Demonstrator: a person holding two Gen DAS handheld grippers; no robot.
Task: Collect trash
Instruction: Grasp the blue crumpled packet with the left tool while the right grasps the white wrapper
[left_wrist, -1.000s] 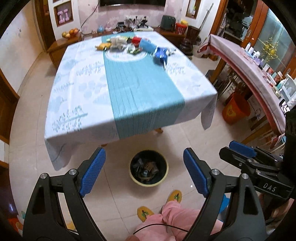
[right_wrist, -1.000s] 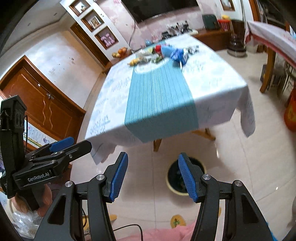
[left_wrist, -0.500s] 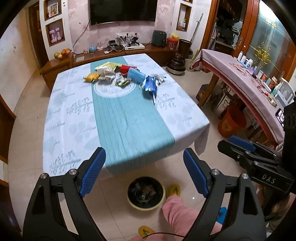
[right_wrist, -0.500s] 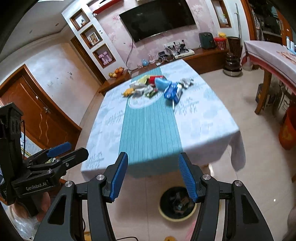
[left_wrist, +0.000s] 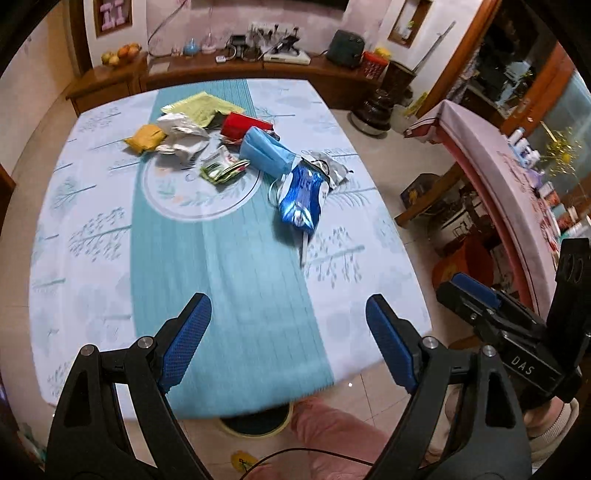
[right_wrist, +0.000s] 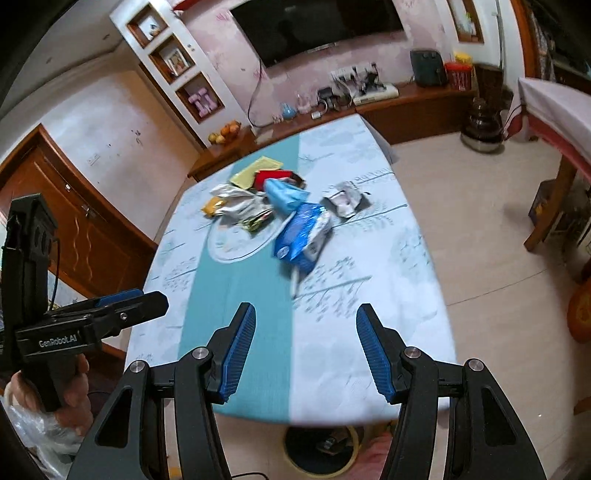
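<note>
Left wrist view: the left gripper (left_wrist: 288, 332) is hovering over the near end of the table (left_wrist: 74, 258), jaws spread wide and carrying nothing. The trash pile (left_wrist: 229, 147) is sitting at the far half of the cloth: a yellow packet (left_wrist: 144, 138), crumpled silver wrappers (left_wrist: 181, 138), a red pouch (left_wrist: 242, 125), a blue face mask (left_wrist: 266, 150), a shiny blue bag (left_wrist: 301, 197). The bin (left_wrist: 255, 424) is peeking out under the table's near edge. "DAS" is showing on the right gripper (left_wrist: 476, 295).

Right wrist view: the right gripper (right_wrist: 304, 349) is gaping wide too, empty, aimed at the blue bag (right_wrist: 303, 236). "GenRobot.AI" is readable on the left gripper's (right_wrist: 129, 299) body. The bin (right_wrist: 321, 450) is already holding some rubbish, but the whole heap looks left to collect.
</note>
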